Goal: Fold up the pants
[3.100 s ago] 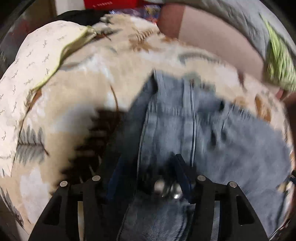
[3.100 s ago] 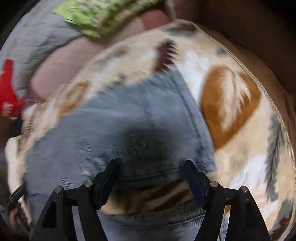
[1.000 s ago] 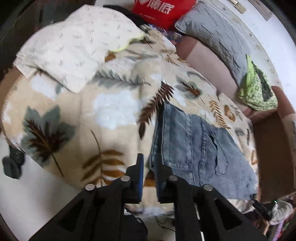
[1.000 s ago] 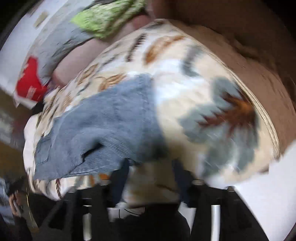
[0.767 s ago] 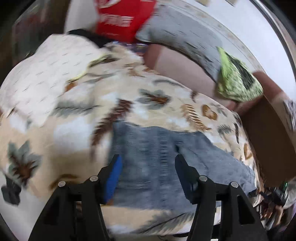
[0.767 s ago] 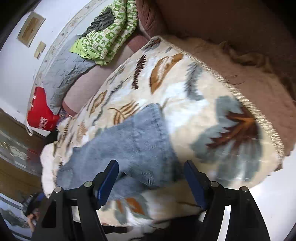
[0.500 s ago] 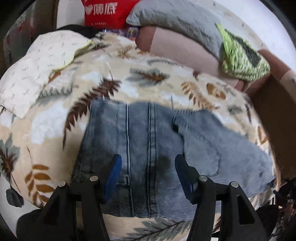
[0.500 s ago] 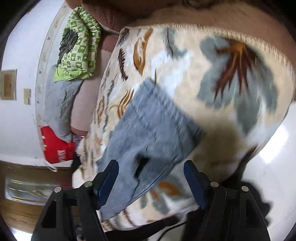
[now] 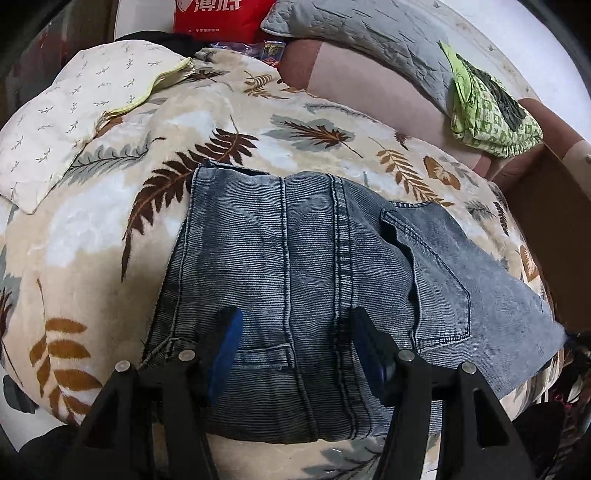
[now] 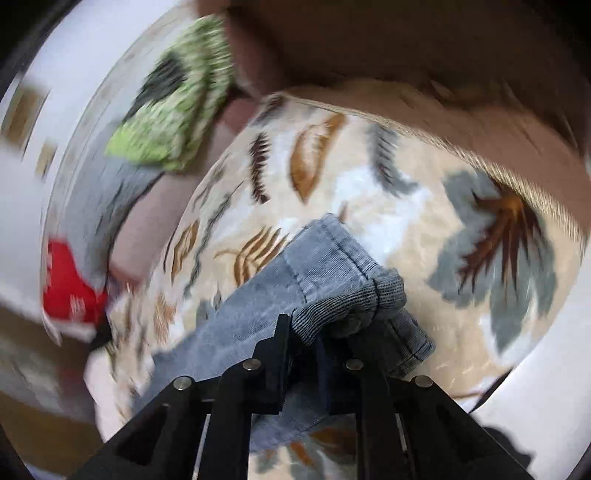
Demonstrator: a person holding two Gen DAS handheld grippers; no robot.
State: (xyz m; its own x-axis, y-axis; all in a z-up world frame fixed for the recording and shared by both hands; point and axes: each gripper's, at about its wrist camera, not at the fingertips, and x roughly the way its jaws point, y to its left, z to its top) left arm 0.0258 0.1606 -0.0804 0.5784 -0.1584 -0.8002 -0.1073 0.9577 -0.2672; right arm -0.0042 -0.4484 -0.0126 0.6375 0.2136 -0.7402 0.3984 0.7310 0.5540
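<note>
Pants point(image 9: 314, 266), leaf blanket point(image 9: 92, 229), green cloth point(image 9: 491, 110)

Left wrist view: taken from above the near edge, facing 12 o'clock across the jeans point(image 9: 295, 266) and blanket point(image 9: 92, 229), close range. Right wrist view: blurred, set very near the hem, facing 11 o'clock. Jeans, blanket, and red bag point(image 9: 218, 14) are shared.

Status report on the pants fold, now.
Left hand-held gripper open over jeans. Right hand-held gripper shut on jeans' end. Nothing blocking on blanket.
</note>
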